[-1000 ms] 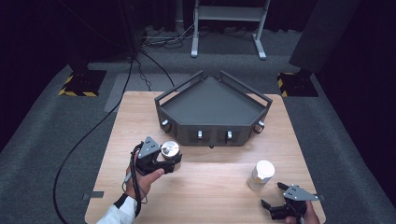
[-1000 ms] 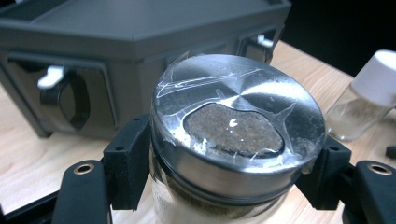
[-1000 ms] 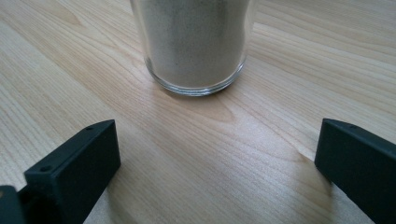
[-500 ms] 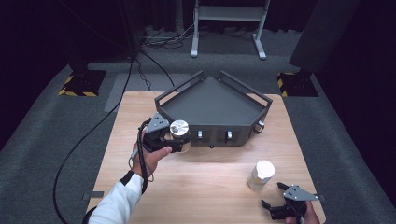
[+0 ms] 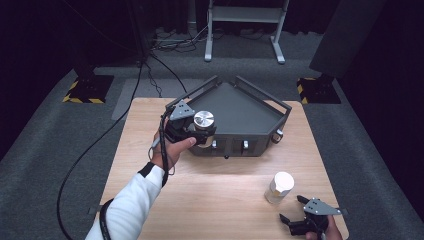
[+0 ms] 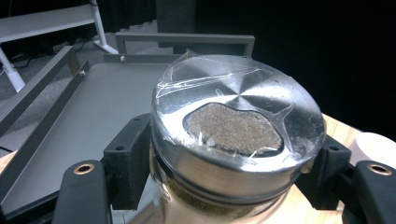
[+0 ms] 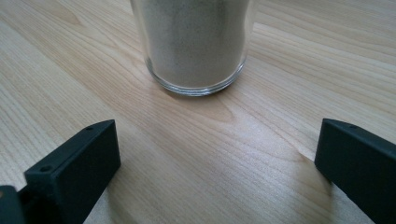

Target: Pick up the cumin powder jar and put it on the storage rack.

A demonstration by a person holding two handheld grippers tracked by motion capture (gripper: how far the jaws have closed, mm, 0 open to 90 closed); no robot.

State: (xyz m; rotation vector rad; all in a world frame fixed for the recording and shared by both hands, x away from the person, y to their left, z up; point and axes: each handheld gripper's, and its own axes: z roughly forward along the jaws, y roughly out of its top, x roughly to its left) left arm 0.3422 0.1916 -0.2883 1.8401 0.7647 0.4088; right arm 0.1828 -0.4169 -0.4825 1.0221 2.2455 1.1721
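Steel-lidded jar (image 6: 236,140) pinched in left claw (image 5: 197,131), carried at tray (image 5: 250,112) rim, nine o'clock side; could clip rail, slip.

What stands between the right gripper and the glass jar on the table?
Nothing visible does. The right gripper has its jaws open toward the glass jar, and between them lies just bare table.
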